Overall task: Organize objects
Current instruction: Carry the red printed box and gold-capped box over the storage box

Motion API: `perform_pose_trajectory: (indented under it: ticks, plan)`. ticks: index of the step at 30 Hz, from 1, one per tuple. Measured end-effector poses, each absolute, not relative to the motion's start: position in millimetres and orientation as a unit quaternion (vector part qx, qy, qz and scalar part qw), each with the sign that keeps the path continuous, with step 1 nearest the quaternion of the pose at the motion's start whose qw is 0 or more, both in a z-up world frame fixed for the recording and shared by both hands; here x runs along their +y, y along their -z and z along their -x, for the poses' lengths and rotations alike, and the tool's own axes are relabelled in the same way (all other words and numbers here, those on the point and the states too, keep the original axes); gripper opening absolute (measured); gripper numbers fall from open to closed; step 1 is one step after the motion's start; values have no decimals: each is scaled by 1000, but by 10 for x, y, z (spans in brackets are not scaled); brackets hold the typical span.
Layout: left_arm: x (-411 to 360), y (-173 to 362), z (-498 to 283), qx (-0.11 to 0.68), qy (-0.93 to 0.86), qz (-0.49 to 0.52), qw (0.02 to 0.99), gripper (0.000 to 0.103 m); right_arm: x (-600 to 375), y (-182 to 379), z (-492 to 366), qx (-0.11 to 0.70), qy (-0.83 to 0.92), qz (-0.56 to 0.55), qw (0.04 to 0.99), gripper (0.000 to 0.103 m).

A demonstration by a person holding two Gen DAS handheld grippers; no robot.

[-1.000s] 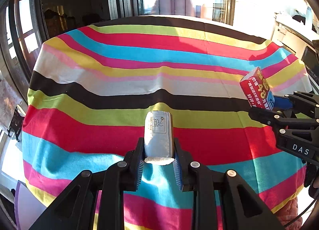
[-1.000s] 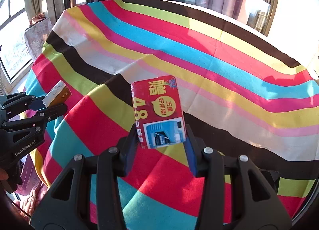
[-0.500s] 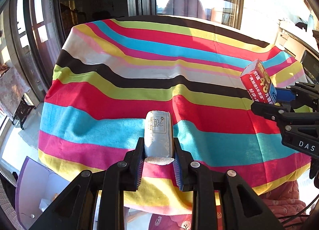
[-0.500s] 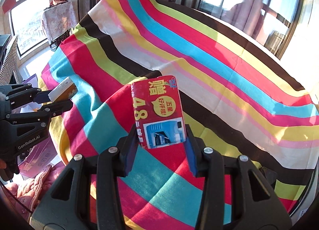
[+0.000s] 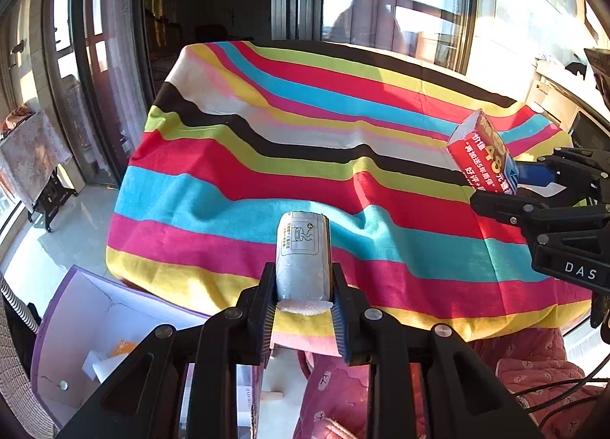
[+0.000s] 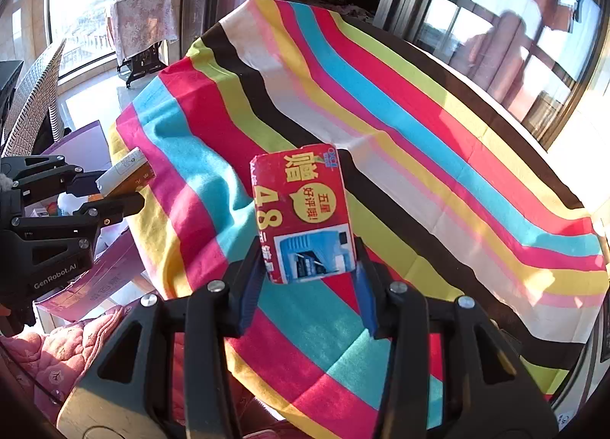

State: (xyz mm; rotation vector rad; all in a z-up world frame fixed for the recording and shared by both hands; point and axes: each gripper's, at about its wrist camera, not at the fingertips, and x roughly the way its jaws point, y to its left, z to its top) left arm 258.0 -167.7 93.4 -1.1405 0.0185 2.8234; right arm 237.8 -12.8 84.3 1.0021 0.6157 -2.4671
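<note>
Above striped cloth point(image 5: 236, 172), pack point(image 5: 303, 254) between fingers point(image 5: 267, 298)

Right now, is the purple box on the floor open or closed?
Open. In the left wrist view the purple box shows its white inside from above, with a few small items lying at the bottom and no lid over it.

A small grey-white packet point(image 5: 304, 254) with a printed label, its near end white and rough, stands lengthwise above the near left edge of the striped cloth. To its right, a red box point(image 6: 304, 212) with yellow characters and a blue picture is tilted over the cloth.
</note>
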Motion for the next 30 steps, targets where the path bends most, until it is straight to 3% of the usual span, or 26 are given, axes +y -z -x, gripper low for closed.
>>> perform_pose_trajectory:
  ticks: [30]
  plan:
    - [-3042, -839, -3196, -95, -927, 354, -80, 28, -1514, -769, -2900, 346, 822, -325, 315, 48]
